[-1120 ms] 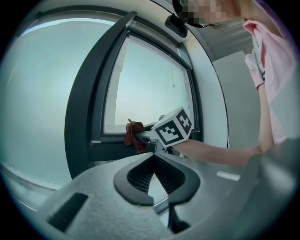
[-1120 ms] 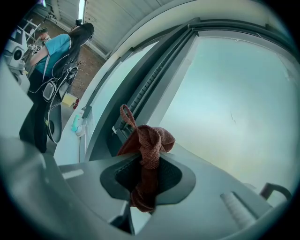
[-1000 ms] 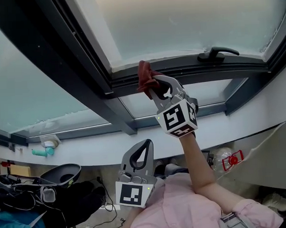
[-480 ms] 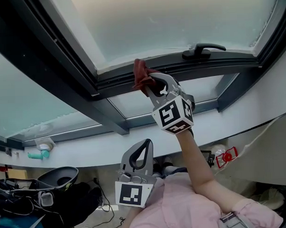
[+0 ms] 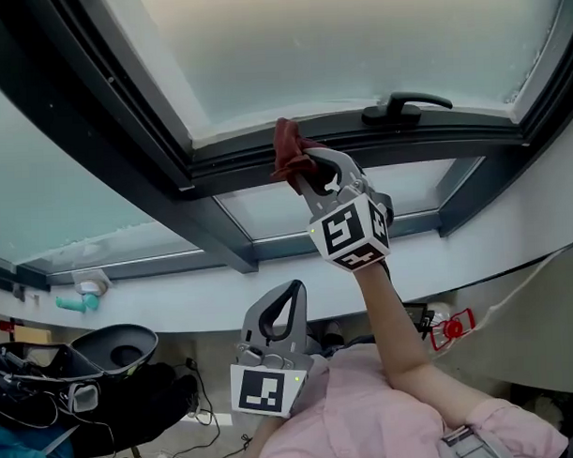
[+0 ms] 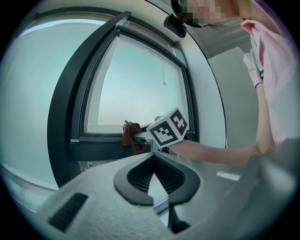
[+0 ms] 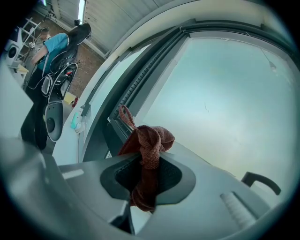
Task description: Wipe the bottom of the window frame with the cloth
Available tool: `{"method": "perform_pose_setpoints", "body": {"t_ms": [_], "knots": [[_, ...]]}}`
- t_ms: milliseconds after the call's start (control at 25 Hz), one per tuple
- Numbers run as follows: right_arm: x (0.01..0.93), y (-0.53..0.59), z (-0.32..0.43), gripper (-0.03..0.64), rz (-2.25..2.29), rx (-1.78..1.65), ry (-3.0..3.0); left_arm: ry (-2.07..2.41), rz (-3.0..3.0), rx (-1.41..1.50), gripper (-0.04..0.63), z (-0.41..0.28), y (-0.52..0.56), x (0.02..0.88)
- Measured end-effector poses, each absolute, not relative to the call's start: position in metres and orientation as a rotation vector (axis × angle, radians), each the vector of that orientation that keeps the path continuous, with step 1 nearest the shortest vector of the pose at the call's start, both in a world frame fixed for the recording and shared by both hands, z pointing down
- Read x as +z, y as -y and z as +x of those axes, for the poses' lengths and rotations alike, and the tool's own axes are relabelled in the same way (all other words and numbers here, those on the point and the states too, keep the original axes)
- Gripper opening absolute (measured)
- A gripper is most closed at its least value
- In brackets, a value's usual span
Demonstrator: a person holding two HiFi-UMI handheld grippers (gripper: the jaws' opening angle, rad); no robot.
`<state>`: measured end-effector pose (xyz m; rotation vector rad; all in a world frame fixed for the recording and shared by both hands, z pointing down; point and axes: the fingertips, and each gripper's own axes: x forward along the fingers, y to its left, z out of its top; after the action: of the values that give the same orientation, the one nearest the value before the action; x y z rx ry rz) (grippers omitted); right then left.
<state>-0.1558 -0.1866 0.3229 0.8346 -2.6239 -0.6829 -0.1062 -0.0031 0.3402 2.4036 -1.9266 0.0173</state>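
A red-brown cloth (image 5: pixel 286 150) is bunched in my right gripper (image 5: pixel 300 168), which is shut on it and presses it onto the dark bottom bar of the window frame (image 5: pixel 443 133), left of the black window handle (image 5: pixel 404 107). In the right gripper view the cloth (image 7: pixel 147 140) hangs knotted between the jaws of the right gripper (image 7: pixel 149 161), beside the frame (image 7: pixel 136 89). My left gripper (image 5: pixel 287 294) is held low near the pink-sleeved chest, shut and empty. From the left gripper (image 6: pixel 154 158) I see the cloth (image 6: pixel 131 137) on the frame (image 6: pixel 98 149).
A second fixed pane and a grey mullion (image 5: pixel 221 235) lie under the sash. The white sill (image 5: pixel 195 302) carries a teal object (image 5: pixel 78 301). Below stand a dark office chair (image 5: pixel 117 347) and cables. A person in teal (image 7: pixel 56 44) is far off.
The right gripper has slid the cloth a little to the right along the bottom frame, closer to the handle. The left gripper has stayed where it was.
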Motion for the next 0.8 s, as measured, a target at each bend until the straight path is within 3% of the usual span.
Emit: {"method": "perform_pose_setpoints", "body": {"t_ms": [800], "knots": [[0.322,0.199,-0.126,0.072,0.866,-0.654,2.641,1.932,2.404,0.028,-0.003,-0.096,0.019,0.34]]}}
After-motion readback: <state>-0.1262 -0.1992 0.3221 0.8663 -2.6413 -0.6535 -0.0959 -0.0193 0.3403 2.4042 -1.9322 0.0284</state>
